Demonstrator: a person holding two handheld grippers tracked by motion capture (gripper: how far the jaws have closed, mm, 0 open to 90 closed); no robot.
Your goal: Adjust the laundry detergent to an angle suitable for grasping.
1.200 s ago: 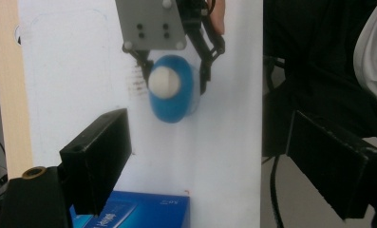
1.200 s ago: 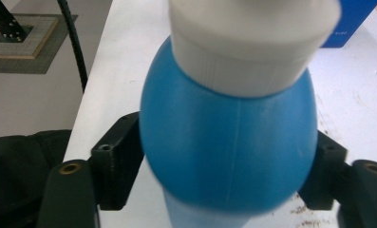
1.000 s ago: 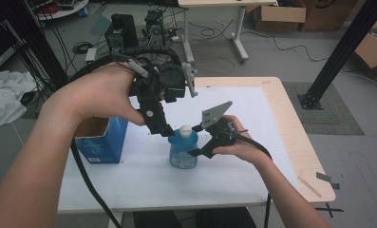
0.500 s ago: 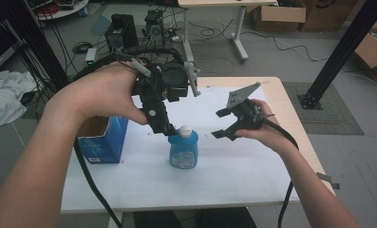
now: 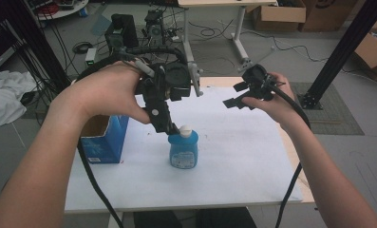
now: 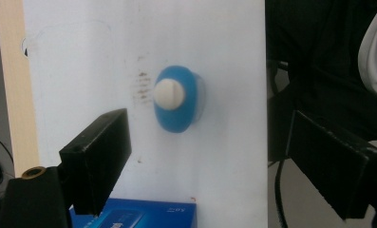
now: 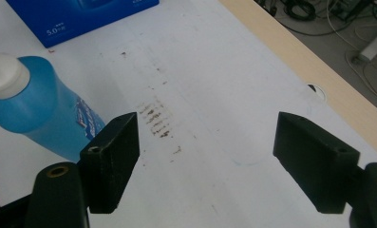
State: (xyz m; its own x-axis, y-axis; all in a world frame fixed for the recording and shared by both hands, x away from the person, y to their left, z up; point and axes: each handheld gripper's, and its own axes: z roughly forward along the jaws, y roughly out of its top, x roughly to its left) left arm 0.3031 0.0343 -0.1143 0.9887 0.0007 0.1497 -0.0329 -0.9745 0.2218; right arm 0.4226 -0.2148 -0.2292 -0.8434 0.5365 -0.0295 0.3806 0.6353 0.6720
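High view puts your left hand-held gripper (image 5: pixel 169 127) wide open just above the blue bottle (image 5: pixel 183 151), which stands upright mid-tabletop (image 5: pixel 233 171). Expect smooth, slippery plastic, fairly light; take it across the narrow body below the white cap (image 5: pixel 186 131). Your right hand-held gripper (image 5: pixel 233 97) hangs wide, empty. Cluttered floor lies beyond.

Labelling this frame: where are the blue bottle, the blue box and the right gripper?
blue bottle (image 5: pixel 183 153), high view, front label.
blue box (image 5: pixel 104 141), high view, side wall.
right gripper (image 5: pixel 234 94), high view, between its open jaws.

Lab: cables (image 5: pixel 214 33), rig frame (image 5: pixel 352 42), boxes (image 5: pixel 290 14)
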